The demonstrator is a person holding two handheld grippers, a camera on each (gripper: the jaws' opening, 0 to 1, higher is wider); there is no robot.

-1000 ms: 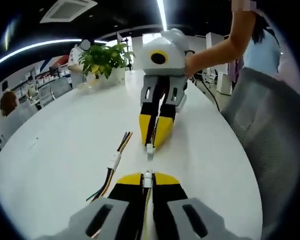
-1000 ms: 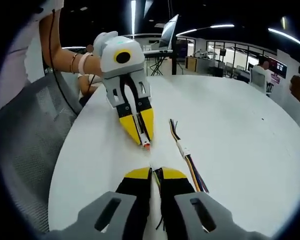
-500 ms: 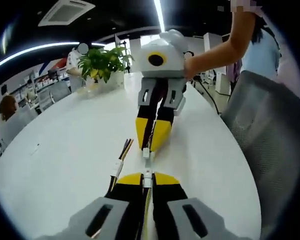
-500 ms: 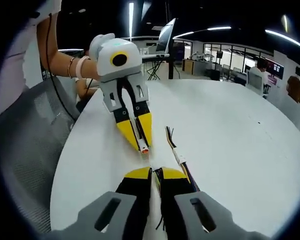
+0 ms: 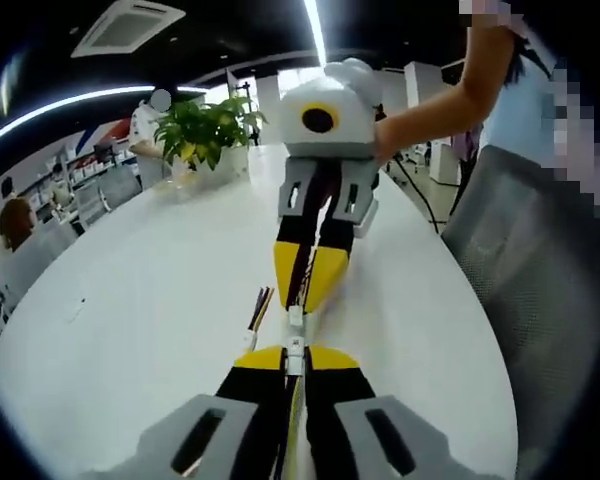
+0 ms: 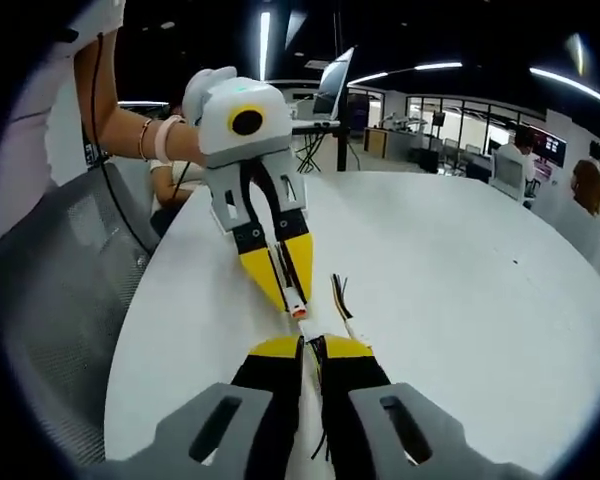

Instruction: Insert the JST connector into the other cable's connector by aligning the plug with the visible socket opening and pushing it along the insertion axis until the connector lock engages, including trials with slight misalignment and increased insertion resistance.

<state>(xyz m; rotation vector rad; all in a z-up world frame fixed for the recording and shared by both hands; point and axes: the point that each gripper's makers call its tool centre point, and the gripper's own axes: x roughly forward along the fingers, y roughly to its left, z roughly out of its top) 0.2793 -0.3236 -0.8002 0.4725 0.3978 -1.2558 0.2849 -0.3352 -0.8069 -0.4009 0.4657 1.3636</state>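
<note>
I had closed the gap: left gripper [image 5: 295, 357], clamped on its white plug [image 5: 295, 350], nearly met the right gripper's [image 6: 311, 346] socket connector [image 5: 295, 318], also clamped; mating not yet begun.

Spare cable [image 6: 338, 300] on the desk [image 6: 460, 300] partly hidden behind yellow fingers [image 6: 345, 349]; connector gap [image 5: 295, 330] too small to judge, possibly touching; grey chair [image 5: 550, 290] cut off at edge.
</note>
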